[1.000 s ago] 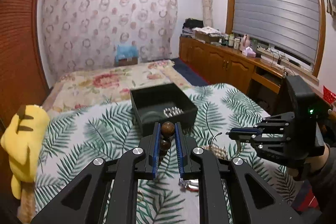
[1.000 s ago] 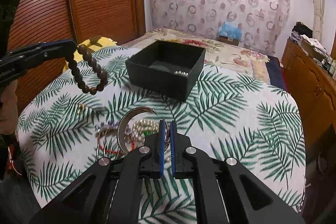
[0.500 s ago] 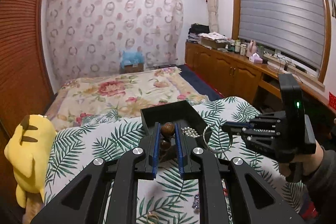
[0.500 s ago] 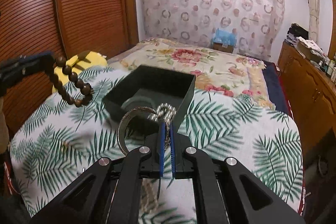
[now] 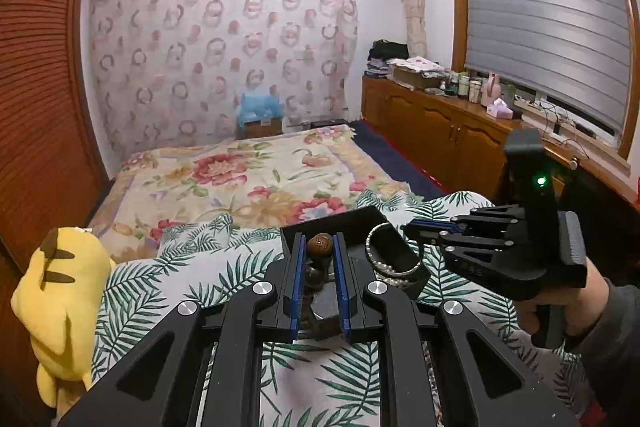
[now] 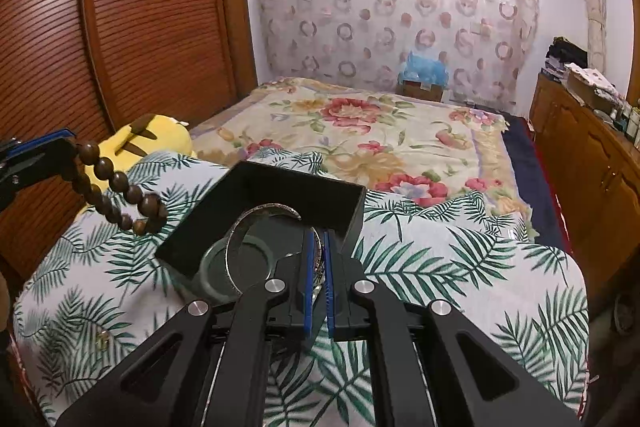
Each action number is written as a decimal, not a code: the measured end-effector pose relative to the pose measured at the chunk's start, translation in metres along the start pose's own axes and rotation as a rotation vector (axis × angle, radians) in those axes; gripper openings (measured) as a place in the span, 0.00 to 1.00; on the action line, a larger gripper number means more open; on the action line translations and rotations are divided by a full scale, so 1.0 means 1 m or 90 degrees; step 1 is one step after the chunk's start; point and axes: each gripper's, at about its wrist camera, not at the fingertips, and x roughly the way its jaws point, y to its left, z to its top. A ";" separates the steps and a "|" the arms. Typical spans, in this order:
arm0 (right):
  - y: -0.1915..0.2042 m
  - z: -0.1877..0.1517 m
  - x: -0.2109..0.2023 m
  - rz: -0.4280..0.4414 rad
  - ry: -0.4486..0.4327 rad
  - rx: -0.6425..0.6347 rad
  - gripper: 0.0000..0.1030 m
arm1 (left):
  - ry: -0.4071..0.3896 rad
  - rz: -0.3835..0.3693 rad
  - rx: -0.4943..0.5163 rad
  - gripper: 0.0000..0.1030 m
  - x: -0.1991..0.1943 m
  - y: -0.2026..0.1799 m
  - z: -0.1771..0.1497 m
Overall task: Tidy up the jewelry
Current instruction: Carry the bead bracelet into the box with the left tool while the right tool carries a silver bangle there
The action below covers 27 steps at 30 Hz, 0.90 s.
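My left gripper (image 5: pixel 318 247) is shut on a brown wooden bead bracelet (image 5: pixel 320 244), just in front of the black open box (image 5: pixel 360 221) on the palm-leaf cloth. In the right wrist view the bracelet (image 6: pixel 116 187) hangs from the left gripper (image 6: pixel 66 145), left of the box (image 6: pixel 280 187). My right gripper (image 6: pixel 318 245) is shut on a silver open bangle (image 6: pixel 256 217) and holds it over the box. From the left wrist view the right gripper (image 5: pixel 412 227) and bangle (image 5: pixel 394 259) hang above the box's right side, where pearl beads (image 5: pixel 390 273) lie.
A round glass dish (image 6: pixel 212 267) lies in the box. A yellow plush toy (image 5: pixel 60 291) sits at the cloth's left edge. A small ring (image 6: pixel 102 337) lies on the leaf cloth (image 6: pixel 460 267). A floral bed is behind, wooden cabinets to the right, and a louvred wardrobe to the left.
Both grippers have moved forward to the box, each carrying its piece. The bangle was lifted off the jewelry pile and now hangs over the box; the pile has dropped out of view.
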 end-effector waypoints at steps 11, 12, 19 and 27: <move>0.001 -0.004 0.013 0.039 0.010 0.002 0.07 | 0.009 0.007 0.006 0.12 0.015 -0.004 0.009; 0.000 -0.004 0.011 0.034 0.009 -0.001 0.07 | 0.010 0.007 0.006 0.12 0.017 -0.005 0.011; -0.014 -0.014 -0.001 0.022 0.003 0.006 0.07 | 0.015 0.006 0.012 0.12 0.030 -0.009 0.015; -0.023 -0.030 -0.016 0.018 -0.006 0.007 0.07 | 0.029 0.010 0.016 0.12 0.051 -0.015 0.019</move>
